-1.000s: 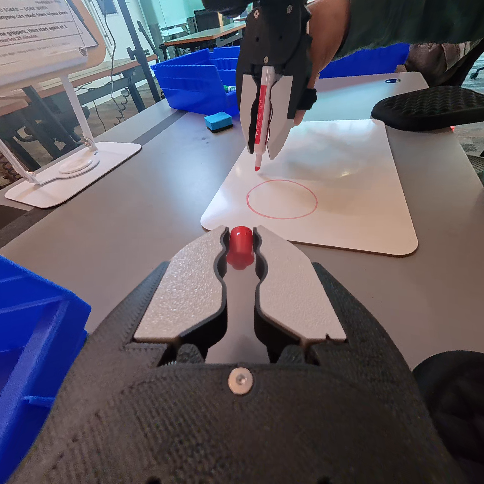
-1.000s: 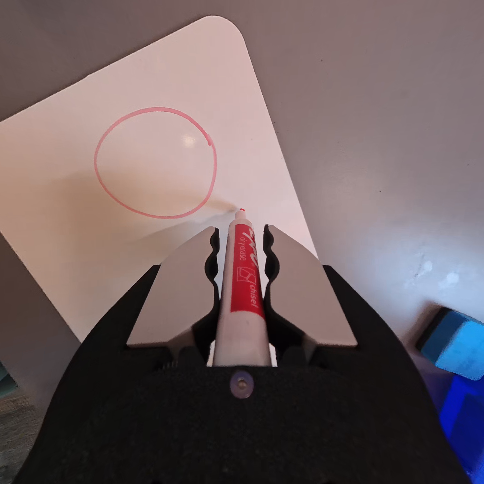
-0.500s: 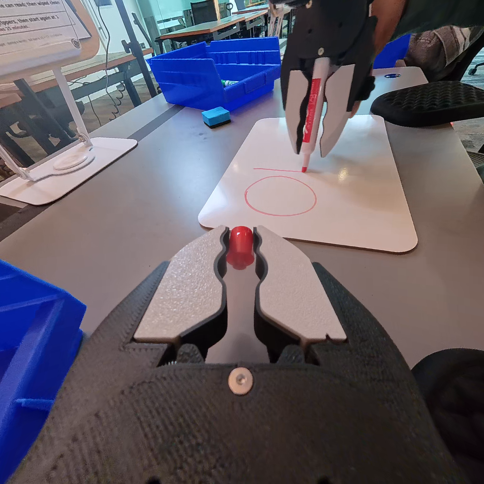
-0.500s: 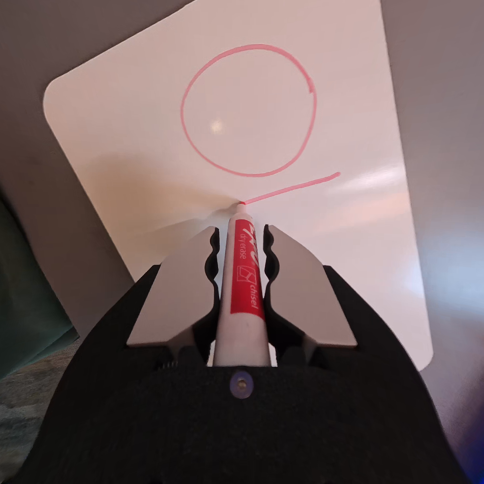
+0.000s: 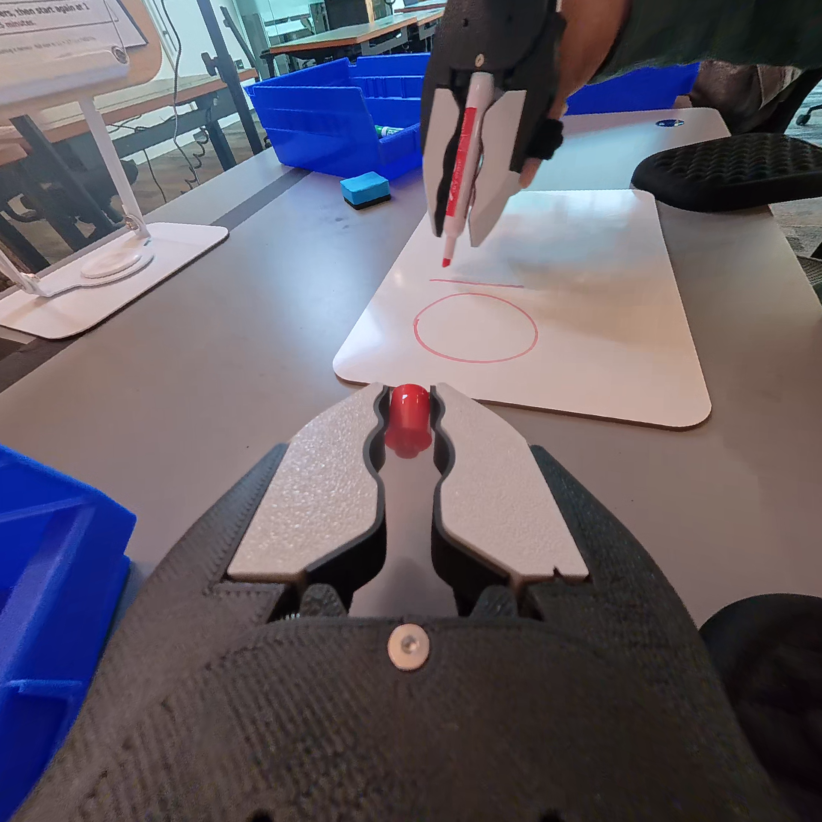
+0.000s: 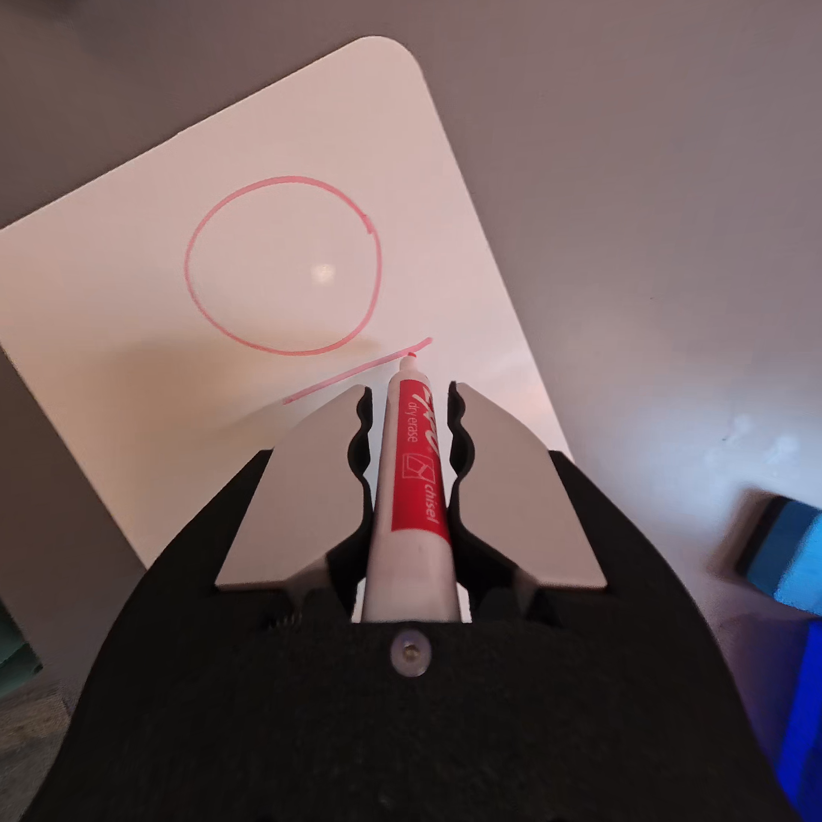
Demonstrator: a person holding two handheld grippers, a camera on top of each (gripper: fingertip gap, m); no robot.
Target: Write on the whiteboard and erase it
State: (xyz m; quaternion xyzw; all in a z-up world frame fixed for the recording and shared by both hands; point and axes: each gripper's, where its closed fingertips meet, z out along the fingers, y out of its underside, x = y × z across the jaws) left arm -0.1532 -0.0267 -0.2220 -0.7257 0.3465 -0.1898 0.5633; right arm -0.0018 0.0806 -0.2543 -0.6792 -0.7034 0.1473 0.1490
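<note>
1. The white rounded whiteboard [image 5: 578,311] lies flat, centre-right in the left wrist view; I risk dragging it, since nothing pins it.
2. My right gripper [image 6: 409,391] clamps the red-and-white marker [image 6: 413,467] toward the back of its jaws, so pressure could tilt it.
3. My left gripper [image 5: 407,391] pinches the red plastic cap [image 5: 407,413]; it may slip.

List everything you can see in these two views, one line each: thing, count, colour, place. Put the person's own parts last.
Whiteboard: one, white, flat on the table.
Circle: one, red, drawn on the whiteboard.
Line: one, red, just beyond the circle.
Eraser: one, blue with black base, on the table by the far bin.
Bins: at least two, blue, one far, one near left.
Sign stand: one, white, left.
Table: one, grey.
Marker: one, white with red label, in the right gripper, tip just off the whiteboard.
Cap: one, red, in the left gripper.
Hand: one, on the right gripper.
</note>
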